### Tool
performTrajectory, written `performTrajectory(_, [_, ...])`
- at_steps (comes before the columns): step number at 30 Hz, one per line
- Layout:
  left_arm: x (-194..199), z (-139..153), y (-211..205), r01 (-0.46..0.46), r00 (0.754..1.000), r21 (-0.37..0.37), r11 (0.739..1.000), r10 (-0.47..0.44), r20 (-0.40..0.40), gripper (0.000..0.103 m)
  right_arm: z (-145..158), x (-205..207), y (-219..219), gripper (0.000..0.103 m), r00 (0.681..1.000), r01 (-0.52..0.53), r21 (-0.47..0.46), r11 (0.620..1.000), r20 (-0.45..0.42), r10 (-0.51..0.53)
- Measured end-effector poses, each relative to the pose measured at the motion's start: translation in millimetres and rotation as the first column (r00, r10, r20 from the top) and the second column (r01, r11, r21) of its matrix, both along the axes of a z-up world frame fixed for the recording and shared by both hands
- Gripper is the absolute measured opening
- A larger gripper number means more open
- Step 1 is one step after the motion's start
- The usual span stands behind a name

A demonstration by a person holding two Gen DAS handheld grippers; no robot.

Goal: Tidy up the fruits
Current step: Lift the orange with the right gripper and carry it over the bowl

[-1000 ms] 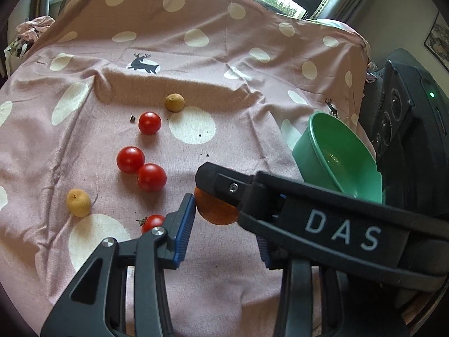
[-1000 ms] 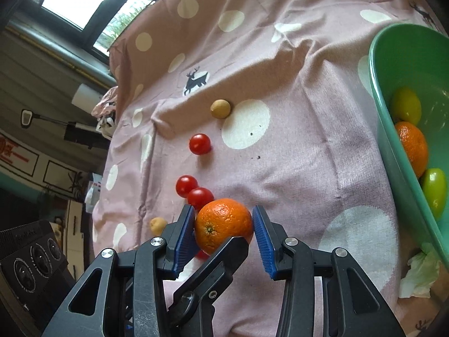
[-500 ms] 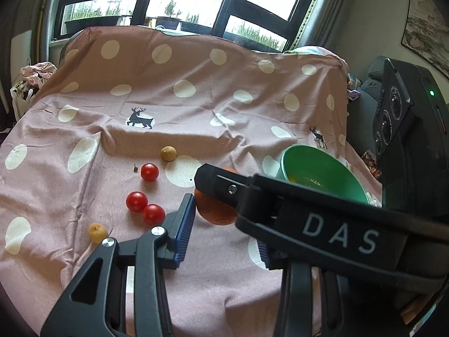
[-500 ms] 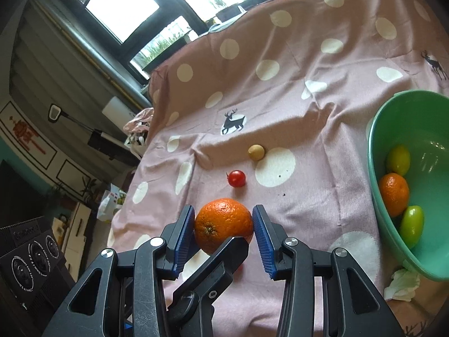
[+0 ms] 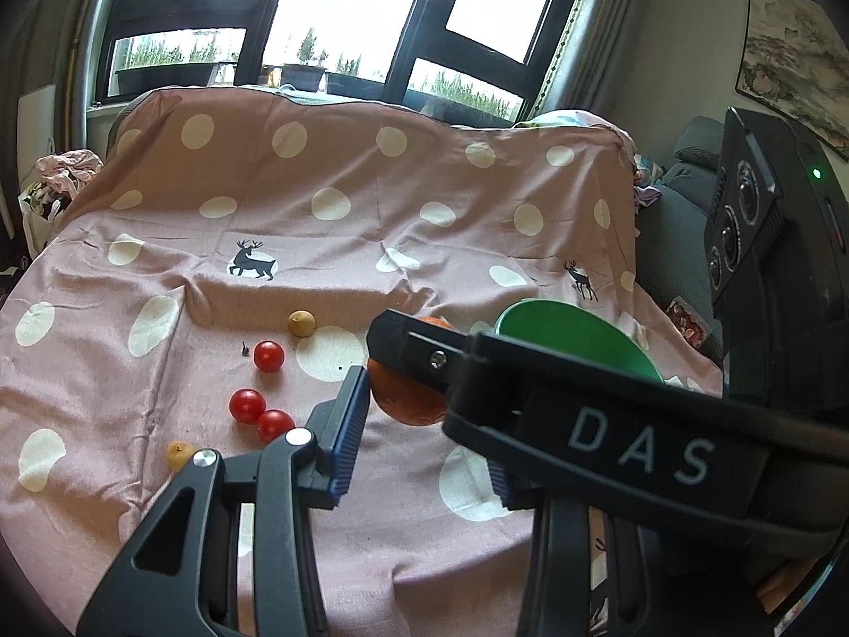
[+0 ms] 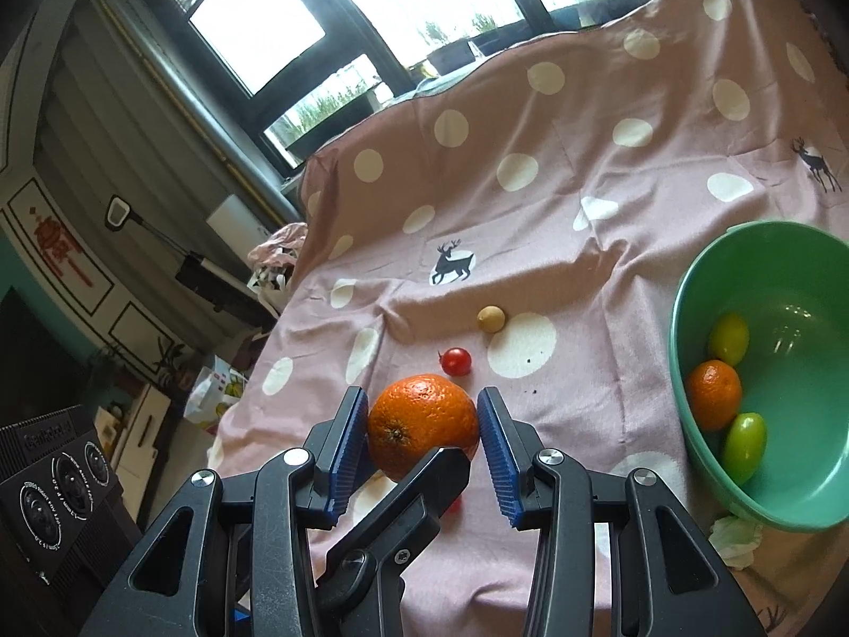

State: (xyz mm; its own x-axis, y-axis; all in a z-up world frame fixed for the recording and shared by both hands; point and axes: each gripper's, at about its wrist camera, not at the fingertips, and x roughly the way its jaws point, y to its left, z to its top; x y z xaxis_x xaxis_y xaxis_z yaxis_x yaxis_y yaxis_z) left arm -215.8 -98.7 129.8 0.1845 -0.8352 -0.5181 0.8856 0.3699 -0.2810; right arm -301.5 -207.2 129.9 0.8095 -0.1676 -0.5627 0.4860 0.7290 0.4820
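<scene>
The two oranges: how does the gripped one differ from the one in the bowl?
The gripped orange sits between the right gripper fingers, above the cloth; the bowl orange rests inside the green bowl beside two yellow-green fruits. The gripped orange looks bigger, though it is nearer the camera. Both are round and bright orange.
</scene>
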Motion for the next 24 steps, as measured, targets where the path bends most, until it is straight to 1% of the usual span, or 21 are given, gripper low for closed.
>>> performTrajectory(6, [-9,7,-3,0.022,1.0,-0.019,1.0,-0.021,0.01,0.04,10,-9,2,0.046,1.0,0.018,-0.027,0.999,0.01,-0.018])
performTrajectory(13, [-26,14,-16,0.063,0.997,-0.015,0.998,-0.062,0.043,0.039,16,-26,-2,0.046,0.999,0.039,-0.064,0.997,0.019,-0.038])
performTrajectory(18, [-42,20,-35,0.124,0.989,-0.003,0.992,-0.123,0.08,0.04,19,-46,-15,0.046,0.995,0.092,-0.056,0.994,0.051,-0.089])
performTrajectory(24, [-60,18,-58,0.187,0.979,0.02,0.982,-0.188,0.084,0.04,17,-71,-34,0.046,0.985,0.16,-0.03,0.987,0.069,-0.157])
